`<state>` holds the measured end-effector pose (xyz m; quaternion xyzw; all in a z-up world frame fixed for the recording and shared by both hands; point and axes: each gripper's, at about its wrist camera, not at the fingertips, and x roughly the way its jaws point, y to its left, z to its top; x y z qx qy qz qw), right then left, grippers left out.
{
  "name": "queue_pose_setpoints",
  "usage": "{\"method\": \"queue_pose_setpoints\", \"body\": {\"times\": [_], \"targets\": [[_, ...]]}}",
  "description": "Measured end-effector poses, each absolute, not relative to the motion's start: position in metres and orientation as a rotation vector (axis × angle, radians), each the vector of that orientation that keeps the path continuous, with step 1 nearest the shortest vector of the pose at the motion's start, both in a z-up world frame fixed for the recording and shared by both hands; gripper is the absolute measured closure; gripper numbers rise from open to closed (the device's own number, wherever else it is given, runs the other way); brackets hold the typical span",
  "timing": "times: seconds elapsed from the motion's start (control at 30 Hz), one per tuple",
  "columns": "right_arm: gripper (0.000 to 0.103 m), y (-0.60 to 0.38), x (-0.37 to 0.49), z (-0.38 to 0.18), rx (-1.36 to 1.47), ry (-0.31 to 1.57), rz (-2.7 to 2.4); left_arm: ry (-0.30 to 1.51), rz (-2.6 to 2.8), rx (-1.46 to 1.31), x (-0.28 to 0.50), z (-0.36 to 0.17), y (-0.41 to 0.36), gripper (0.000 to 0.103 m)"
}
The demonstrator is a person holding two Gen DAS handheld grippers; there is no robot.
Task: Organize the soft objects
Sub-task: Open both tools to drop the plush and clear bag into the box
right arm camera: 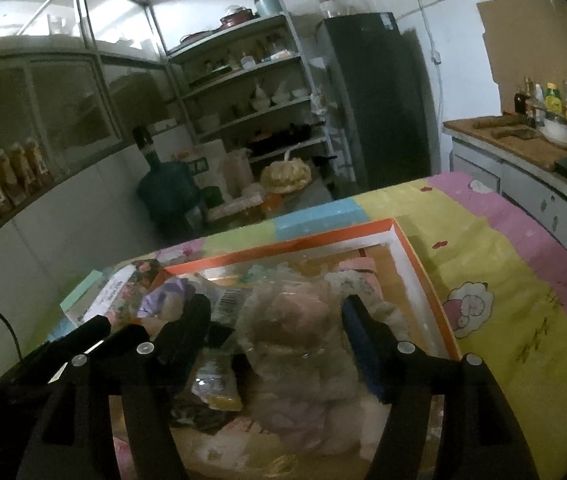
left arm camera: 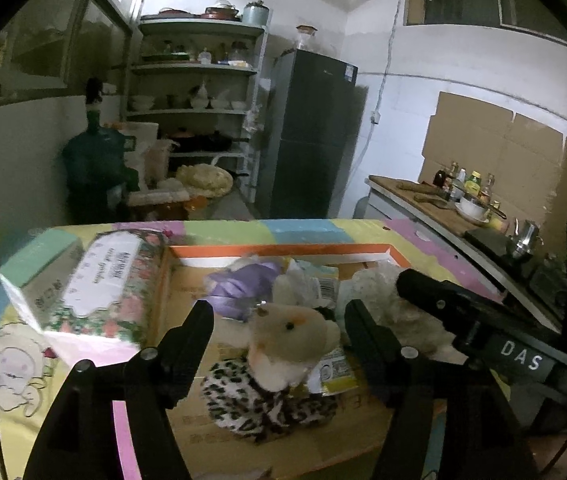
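Observation:
A cardboard box with an orange rim (left arm camera: pixel 283 249) (right arm camera: pixel 403 248) holds several soft toys. A beige plush animal in a leopard-print skirt (left arm camera: pixel 283 348) lies in it between the fingers of my left gripper (left arm camera: pixel 279 320), which stands open and does not touch it. Behind it are a purple soft item (left arm camera: pixel 243 284) and a white fluffy toy (left arm camera: pixel 387 300). My right gripper (right arm camera: pixel 273 316) is open over the same box. A pinkish plush in clear plastic wrap (right arm camera: pixel 295 328) sits between its fingers, and the pads do not press on it.
A floral tissue pack (left arm camera: pixel 103 284) and a pale green box (left arm camera: pixel 39 260) lie left of the cardboard box on a pastel patchwork sheet (right arm camera: pixel 503 280). A counter with bottles and a bowl (left arm camera: pixel 443 196) runs along the right. Shelves and a dark fridge (left arm camera: pixel 315 132) stand behind.

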<state>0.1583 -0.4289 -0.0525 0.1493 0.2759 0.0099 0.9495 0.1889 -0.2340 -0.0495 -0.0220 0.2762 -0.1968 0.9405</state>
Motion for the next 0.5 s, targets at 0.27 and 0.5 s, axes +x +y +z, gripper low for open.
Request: {"method": "queue_pose_setpoints", "body": {"times": [0.27,0.5], "targets": [[0.033,-0.402,0.139,-0.036,0.265,0.527,0.031,0.528,-0.344,-0.047,0.17,-0.037,-0.204,0.035],[0.033,-0.368,0.122,-0.028,0.233,0.514,0.048,0.506,-0.277,-0.04,0.152,-0.029,-0.174,0.035]]}}
